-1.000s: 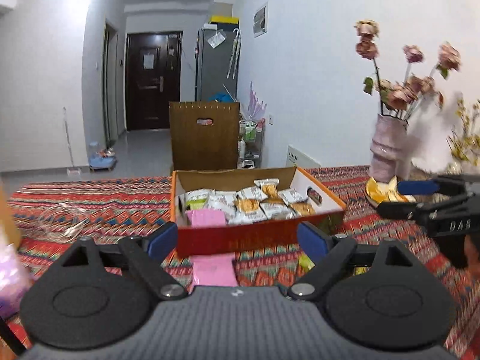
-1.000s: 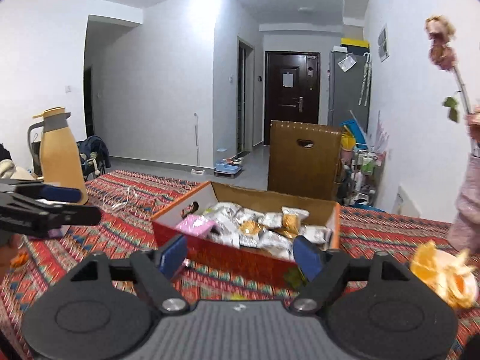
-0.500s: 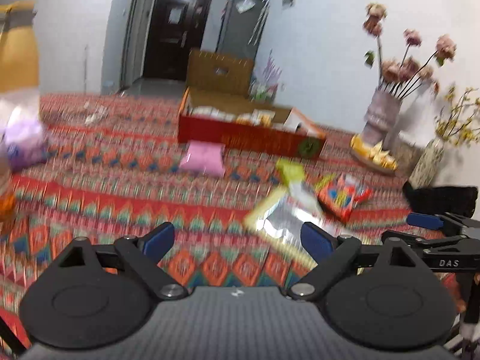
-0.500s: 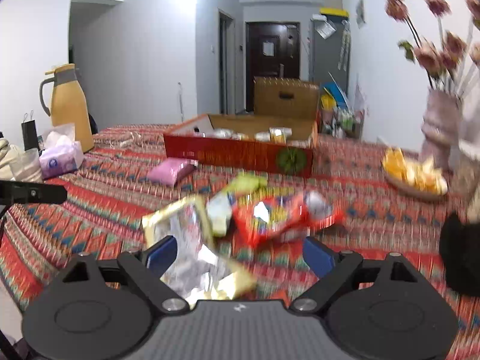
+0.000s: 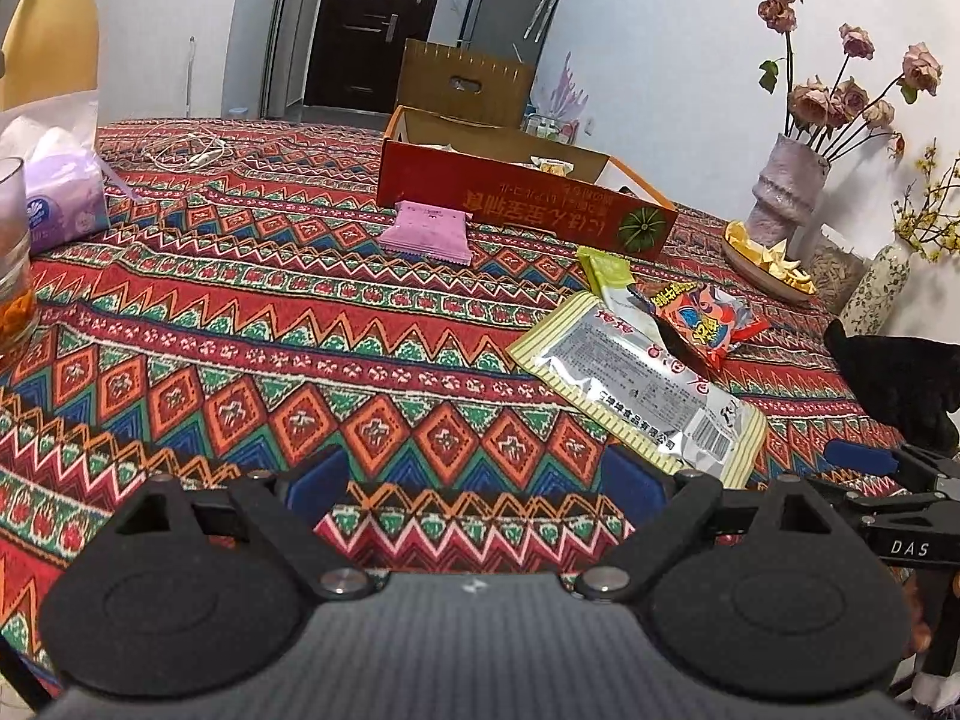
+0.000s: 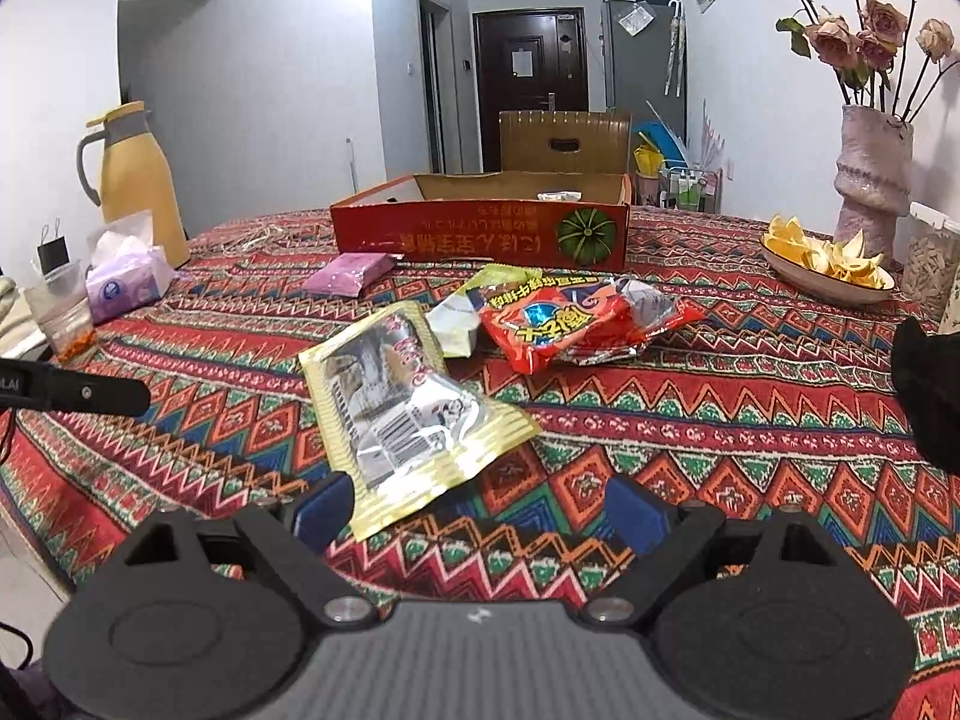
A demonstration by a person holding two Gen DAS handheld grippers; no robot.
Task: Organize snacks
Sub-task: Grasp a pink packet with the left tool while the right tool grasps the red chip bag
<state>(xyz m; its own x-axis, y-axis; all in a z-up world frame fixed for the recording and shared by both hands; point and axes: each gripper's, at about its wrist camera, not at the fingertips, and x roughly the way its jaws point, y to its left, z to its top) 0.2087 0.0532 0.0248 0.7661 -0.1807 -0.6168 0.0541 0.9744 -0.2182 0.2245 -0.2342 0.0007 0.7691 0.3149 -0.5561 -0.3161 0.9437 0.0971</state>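
Observation:
A red cardboard box point(image 5: 516, 204) point(image 6: 480, 231) with snack packets inside stands at the far side of the patterned tablecloth. A pink packet point(image 5: 427, 232) point(image 6: 351, 272) lies in front of it. A silver-and-yellow packet point(image 5: 639, 381) point(image 6: 408, 402), a red packet point(image 5: 702, 318) point(image 6: 576, 318) and a green packet point(image 5: 609, 273) point(image 6: 480, 285) lie nearer me. My left gripper point(image 5: 477, 486) is open and empty above the cloth. My right gripper point(image 6: 480, 507) is open and empty, with the silver packet's near corner just ahead of its left finger.
A yellow thermos point(image 6: 135, 180), a purple tissue pack point(image 6: 123, 279) and a plastic cup point(image 6: 63, 315) stand at the left. A plate of peels point(image 6: 828, 261) and a vase of dried roses point(image 6: 873, 177) stand at the right. A black object point(image 6: 927, 387) sits at the right edge.
Both grippers have pulled back from the box towards the near table edge and dropped lower. The loose packets in front of the box have come into view.

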